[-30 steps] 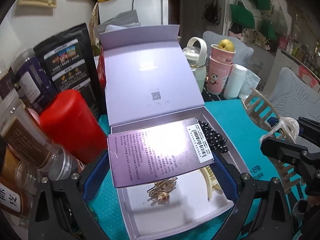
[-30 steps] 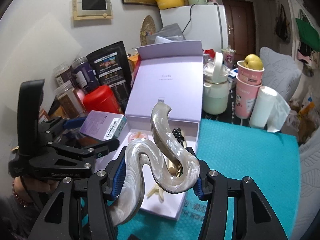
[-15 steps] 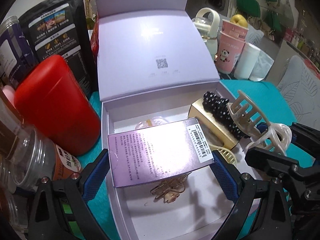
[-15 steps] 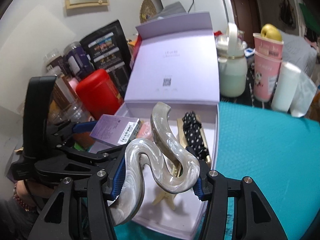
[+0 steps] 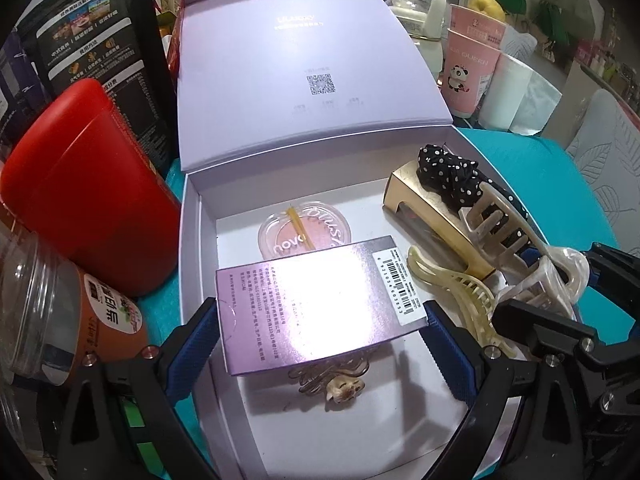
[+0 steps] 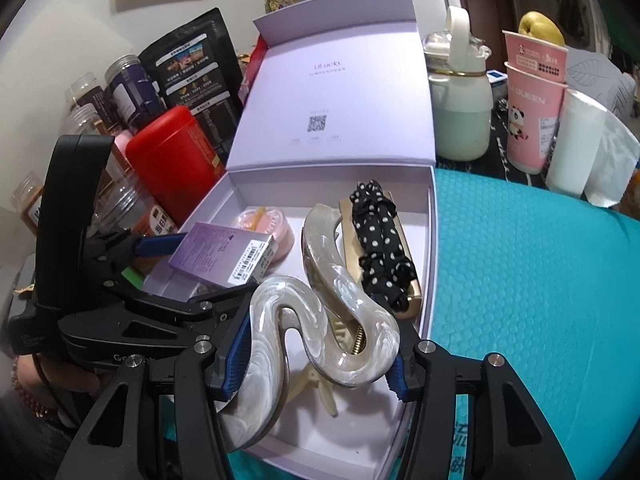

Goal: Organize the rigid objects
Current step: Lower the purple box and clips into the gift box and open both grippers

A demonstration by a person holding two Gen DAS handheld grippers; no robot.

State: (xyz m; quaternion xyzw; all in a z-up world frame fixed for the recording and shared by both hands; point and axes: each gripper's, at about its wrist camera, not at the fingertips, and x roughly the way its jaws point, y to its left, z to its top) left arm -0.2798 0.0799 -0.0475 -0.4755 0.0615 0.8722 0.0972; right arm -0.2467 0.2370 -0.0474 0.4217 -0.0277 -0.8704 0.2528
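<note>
Lavender gift box (image 5: 192, 264) sits open on the teal mat (image 6: 540, 280), lid propped up at the back. Both grippers have dropped in closer over the last second and now hang over the tray rather than in front of it. Left gripper (image 5: 320, 320) is clamped on a small purple carton (image 5: 316, 300), held above the left half of the tray, over a gold hairpin (image 5: 332, 380). Right gripper (image 6: 316, 356) is clamped on a pearly wavy hair claw (image 6: 332, 308), above the tray's near right part. Already in the tray: a pink compact (image 5: 304, 228), a gold case (image 5: 432, 224) with a polka-dot scrunchie (image 5: 452, 172) on top, a cream claw clip (image 5: 452, 284). Judging by this, both items are about to be set down; free floor looks tightest on the right side.
</note>
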